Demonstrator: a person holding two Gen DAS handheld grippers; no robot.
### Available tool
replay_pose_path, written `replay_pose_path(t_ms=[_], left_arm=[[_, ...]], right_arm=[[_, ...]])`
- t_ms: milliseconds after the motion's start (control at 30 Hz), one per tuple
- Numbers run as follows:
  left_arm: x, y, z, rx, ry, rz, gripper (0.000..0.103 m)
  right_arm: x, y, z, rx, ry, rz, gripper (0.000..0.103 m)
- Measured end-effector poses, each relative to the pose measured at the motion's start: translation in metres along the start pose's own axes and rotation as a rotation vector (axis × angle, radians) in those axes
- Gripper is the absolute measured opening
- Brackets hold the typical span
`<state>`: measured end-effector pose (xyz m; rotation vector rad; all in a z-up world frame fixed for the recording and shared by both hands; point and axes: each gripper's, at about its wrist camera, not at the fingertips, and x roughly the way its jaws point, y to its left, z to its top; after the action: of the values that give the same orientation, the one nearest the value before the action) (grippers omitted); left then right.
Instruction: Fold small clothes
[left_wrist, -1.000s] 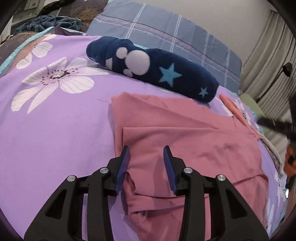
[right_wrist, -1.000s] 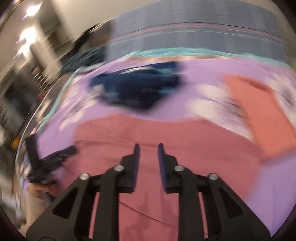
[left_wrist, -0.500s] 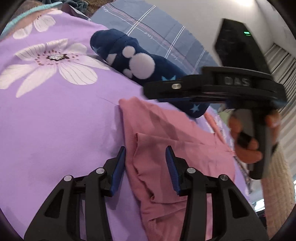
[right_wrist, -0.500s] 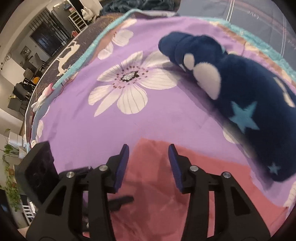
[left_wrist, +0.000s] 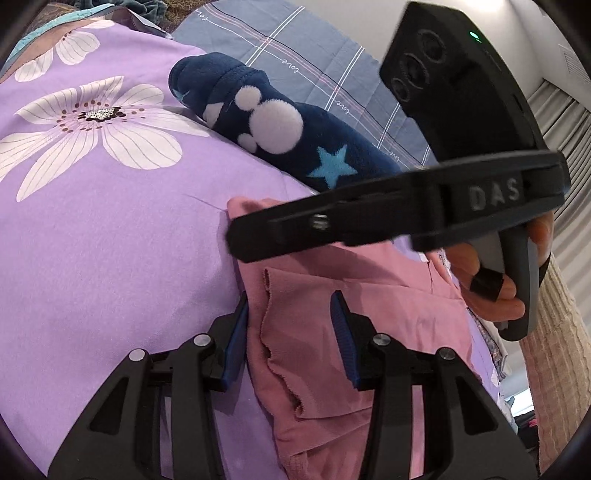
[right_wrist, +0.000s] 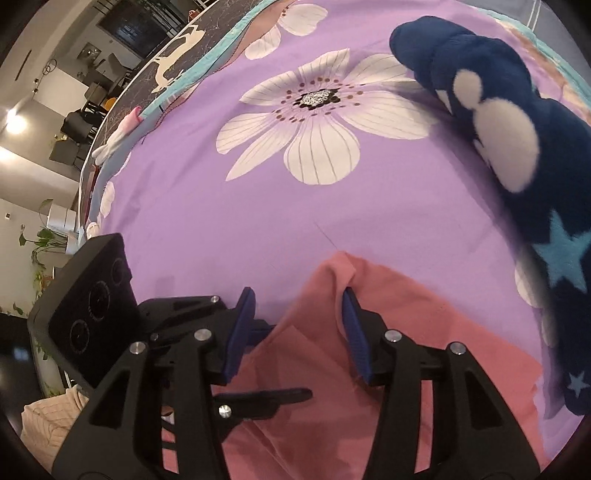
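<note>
1. I am bringing my right tongs (right_wrist: 297, 332) across to the pink garment's (left_wrist: 332, 369) far corner, beside the navy plush (left_wrist: 280, 133), half-wide and empty.
2. My left tongs (left_wrist: 288, 339) are straddling its near edge, half-wide, not pinching.
3. I am judging both corners ready for gripping.

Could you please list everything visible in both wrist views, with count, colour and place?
Pink garment: one, pink, lying partly folded on the bedspread under both tongs.
Plush blanket roll: one, navy with white spots and blue stars, beyond the garment.
Bedspread: one, purple with white flowers, covering the bed.
Pillow: one, grey-blue plaid, behind the roll.
Left tongs: black with blue pads, open, straddling the garment's edge.
Right tongs: black with blue pads, open over the garment's corner.
Hand: one, holding the right tongs' handle.
</note>
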<state>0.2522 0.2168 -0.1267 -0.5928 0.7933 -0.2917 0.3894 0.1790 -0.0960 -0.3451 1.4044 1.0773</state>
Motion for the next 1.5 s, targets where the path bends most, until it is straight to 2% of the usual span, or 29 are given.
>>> replay_pose_path(t_ms=[67, 167, 233, 267, 400, 500, 600, 700, 833, 967, 1100, 1133, 1167, 1200, 1267, 1367, 1400, 1500], left_arm=[[0.000, 0.000, 0.000, -0.001, 0.000, -0.001, 0.044], [0.001, 0.000, 0.000, 0.004, 0.002, 0.005, 0.044], [0.001, -0.001, -0.001, 0.007, 0.004, 0.008, 0.044], [0.001, -0.001, 0.000, 0.007, 0.004, 0.007, 0.044], [0.001, 0.000, 0.000, 0.010, 0.005, 0.008, 0.044], [0.000, -0.001, -0.001, 0.012, 0.004, 0.011, 0.044], [-0.001, 0.000, 0.000, 0.010, 0.004, 0.008, 0.044], [0.001, 0.000, 0.001, 0.012, 0.004, 0.014, 0.044], [0.002, -0.003, 0.001, 0.019, 0.003, 0.035, 0.044], [0.001, 0.001, 0.001, 0.005, -0.004, 0.033, 0.040], [0.003, 0.001, 0.002, 0.003, -0.005, 0.050, 0.037], [0.004, 0.000, 0.002, 0.008, -0.006, 0.056, 0.037], [0.004, -0.001, 0.002, 0.014, -0.006, 0.063, 0.036], [0.005, -0.002, 0.002, 0.025, -0.006, 0.079, 0.035], [0.006, -0.007, 0.002, 0.054, 0.002, 0.128, 0.027], [-0.006, -0.031, 0.000, 0.169, -0.020, 0.255, 0.024], [-0.014, -0.044, -0.001, 0.210, -0.043, 0.232, 0.024], [-0.025, -0.080, -0.008, 0.306, -0.063, 0.087, 0.024]], right_arm=[[0.006, -0.001, 0.005, 0.018, -0.003, -0.025, 0.046], [0.016, -0.004, 0.012, 0.051, 0.005, -0.085, 0.030], [0.017, -0.002, 0.015, 0.040, -0.007, -0.114, 0.017], [0.015, -0.002, 0.015, 0.037, -0.021, -0.133, 0.005], [0.000, -0.008, 0.014, 0.055, -0.139, -0.133, 0.002], [-0.011, -0.019, 0.015, 0.137, -0.269, -0.152, 0.000], [-0.024, -0.023, 0.011, 0.188, -0.332, -0.152, 0.001], [-0.045, -0.018, -0.008, 0.180, -0.379, -0.158, 0.004], [-0.066, -0.014, -0.057, 0.178, -0.402, -0.202, 0.005], [-0.075, -0.027, -0.146, 0.293, -0.430, -0.217, 0.005], [-0.092, -0.043, -0.245, 0.435, -0.523, -0.262, 0.005], [-0.093, -0.047, -0.260, 0.468, -0.528, -0.302, 0.005], [-0.091, -0.057, -0.281, 0.526, -0.506, -0.405, 0.011], [-0.086, -0.066, -0.295, 0.559, -0.482, -0.474, 0.015], [-0.079, -0.074, -0.314, 0.534, -0.567, -0.431, 0.012], [-0.074, -0.069, -0.323, 0.498, -0.629, -0.445, 0.012], [-0.075, -0.070, -0.324, 0.502, -0.633, -0.441, 0.012], [-0.079, -0.077, -0.332, 0.529, -0.669, -0.369, 0.012]])
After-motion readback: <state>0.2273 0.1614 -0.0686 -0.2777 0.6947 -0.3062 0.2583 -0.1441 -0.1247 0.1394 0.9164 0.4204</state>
